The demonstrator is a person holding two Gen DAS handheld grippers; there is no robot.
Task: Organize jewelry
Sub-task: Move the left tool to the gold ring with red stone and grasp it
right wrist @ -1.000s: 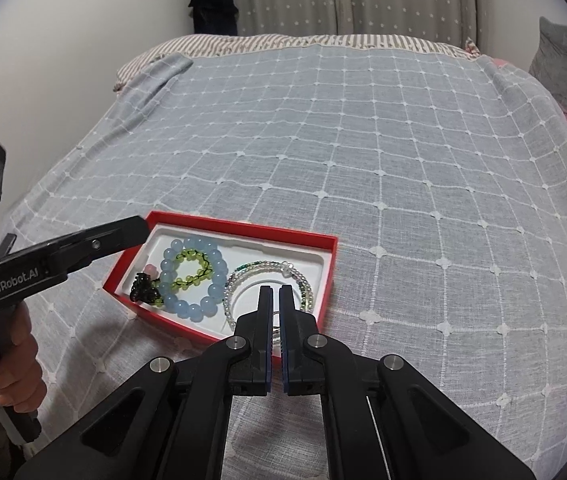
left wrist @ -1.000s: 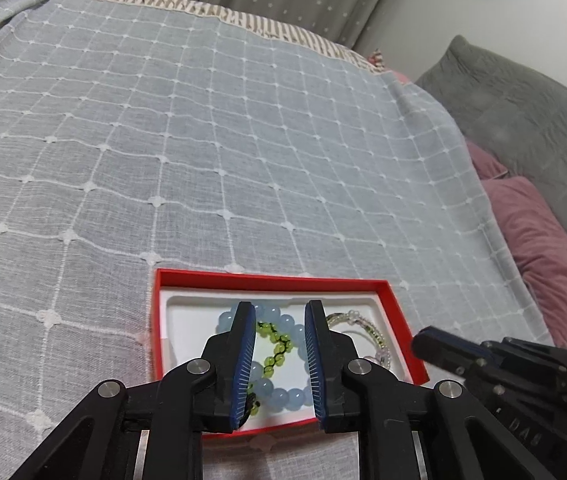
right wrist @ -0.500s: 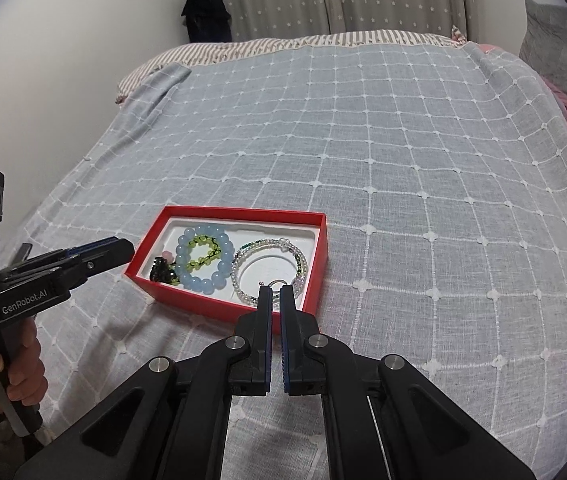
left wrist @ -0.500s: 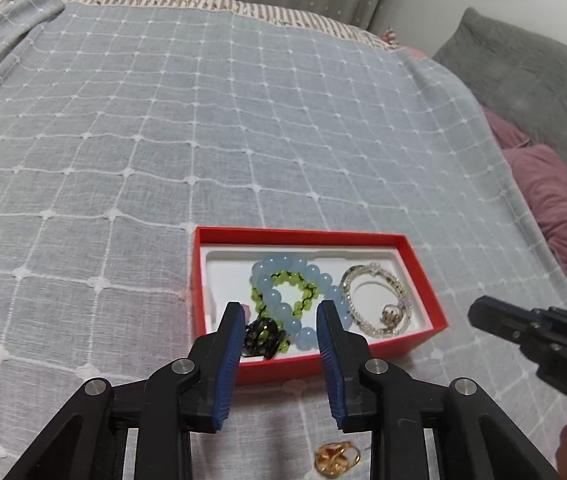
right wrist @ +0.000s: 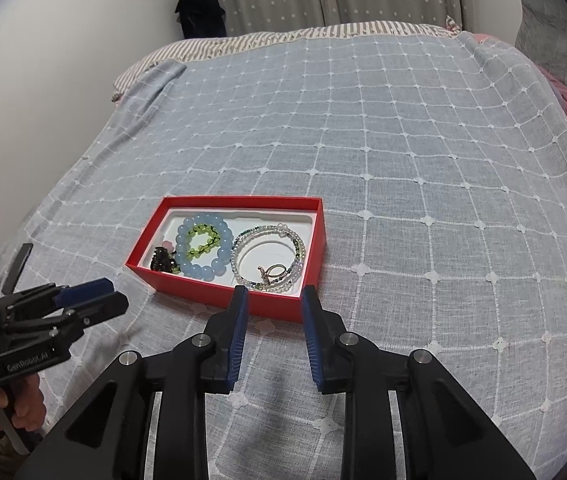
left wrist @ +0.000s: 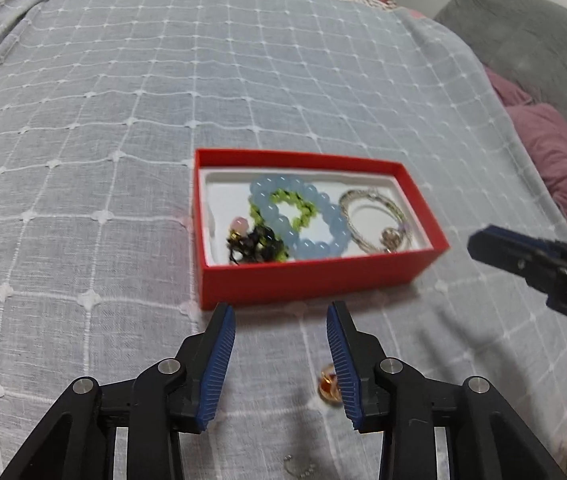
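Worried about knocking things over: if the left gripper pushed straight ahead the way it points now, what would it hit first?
Most likely the near wall of the red box, which lies directly ahead of the open left gripper. The small gold piece on the bedspread sits by its right finger, probably below the line; depth is unclear.

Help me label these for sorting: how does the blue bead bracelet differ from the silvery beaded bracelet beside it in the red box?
The blue bead bracelet has large, rounded pale-blue beads; the silvery beaded bracelet has tiny pale beads. The blue one is a single loop with a green bead strand inside it; the silvery one shows several thin loops. Both lie flat in the red box.
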